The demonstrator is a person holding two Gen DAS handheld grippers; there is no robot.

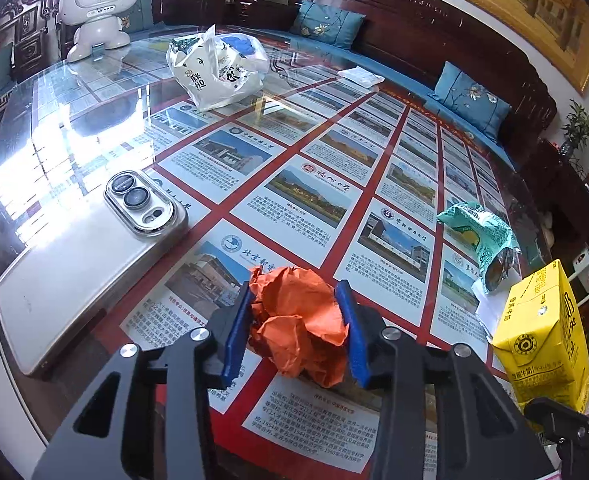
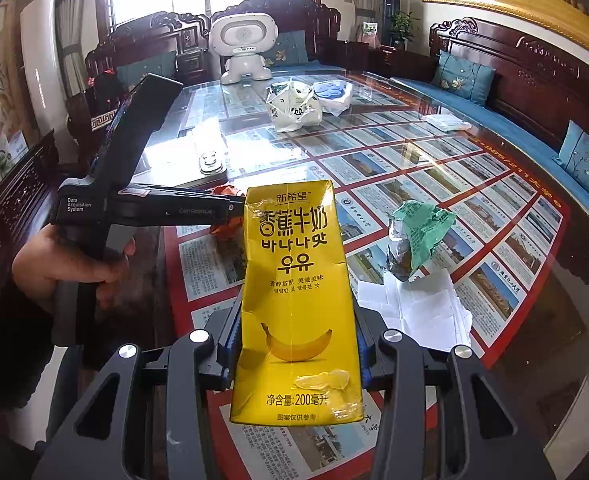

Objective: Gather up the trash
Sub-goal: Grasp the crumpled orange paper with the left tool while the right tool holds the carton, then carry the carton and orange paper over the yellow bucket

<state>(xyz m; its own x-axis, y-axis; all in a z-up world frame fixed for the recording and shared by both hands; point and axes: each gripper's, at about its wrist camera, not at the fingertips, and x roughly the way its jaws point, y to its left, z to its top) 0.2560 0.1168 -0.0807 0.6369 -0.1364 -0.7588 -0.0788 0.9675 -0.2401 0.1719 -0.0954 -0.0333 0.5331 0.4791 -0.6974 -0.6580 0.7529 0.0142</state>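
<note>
A crumpled orange paper ball rests on the glass table, and the blue pads of my left gripper press on both its sides. In the right wrist view that left gripper comes in from the left, with the orange paper showing at its tip. My right gripper is shut on a yellow banana milk carton, held upright above the table. The carton also shows at the right of the left wrist view. A crumpled green wrapper lies beyond it beside a white tissue.
A silver phone lies face down left of the paper ball. A white plastic bag stuffed with waste sits farther back, a white toy robot behind it. A flat white packet lies at the far right. A person's hand holds the left gripper's handle.
</note>
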